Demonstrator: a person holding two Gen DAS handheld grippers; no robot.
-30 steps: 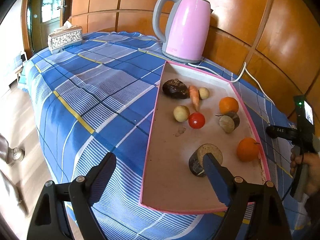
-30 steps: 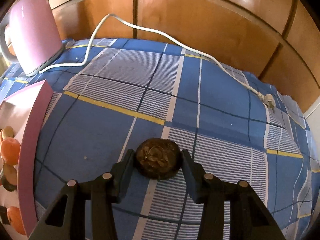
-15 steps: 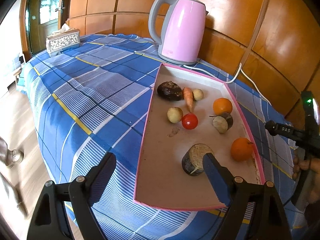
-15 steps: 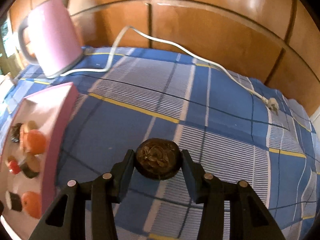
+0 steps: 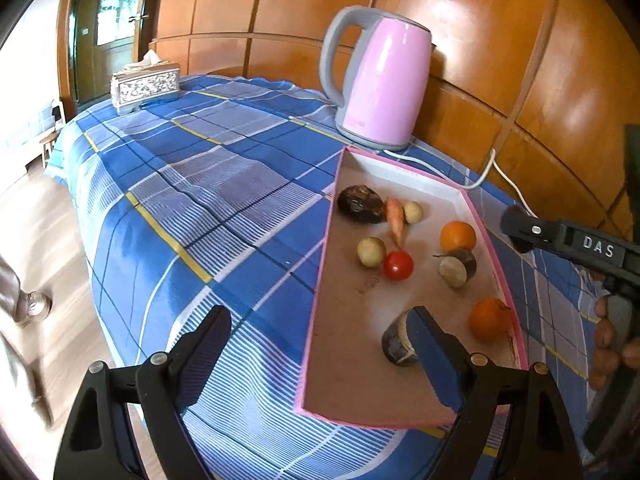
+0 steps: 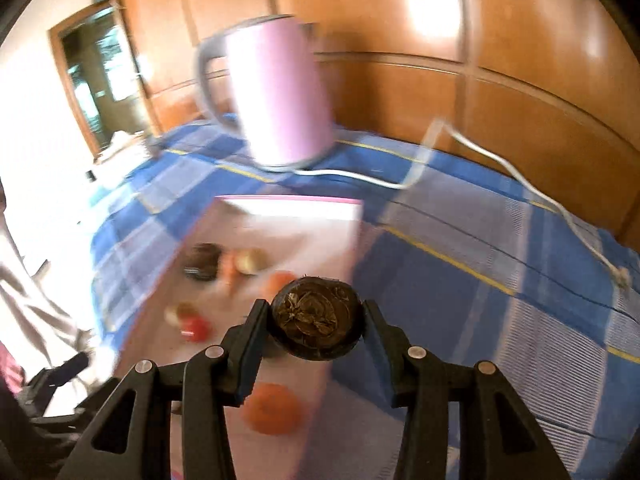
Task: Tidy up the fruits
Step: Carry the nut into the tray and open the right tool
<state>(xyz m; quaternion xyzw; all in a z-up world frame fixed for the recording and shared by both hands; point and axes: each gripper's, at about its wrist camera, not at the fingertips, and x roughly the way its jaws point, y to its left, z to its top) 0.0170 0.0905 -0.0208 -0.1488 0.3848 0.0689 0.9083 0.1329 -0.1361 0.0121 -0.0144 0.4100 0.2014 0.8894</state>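
One dark round fruit is clamped in the right tool, low centre; lower it gently onto bare tray, clear of the oranges. Left tool gapes wide.

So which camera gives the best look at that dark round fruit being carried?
The right wrist view: the dark round fruit sits sharp and close, clamped in the right gripper. The left wrist view shows only that gripper's side at its right edge, not the fruit.
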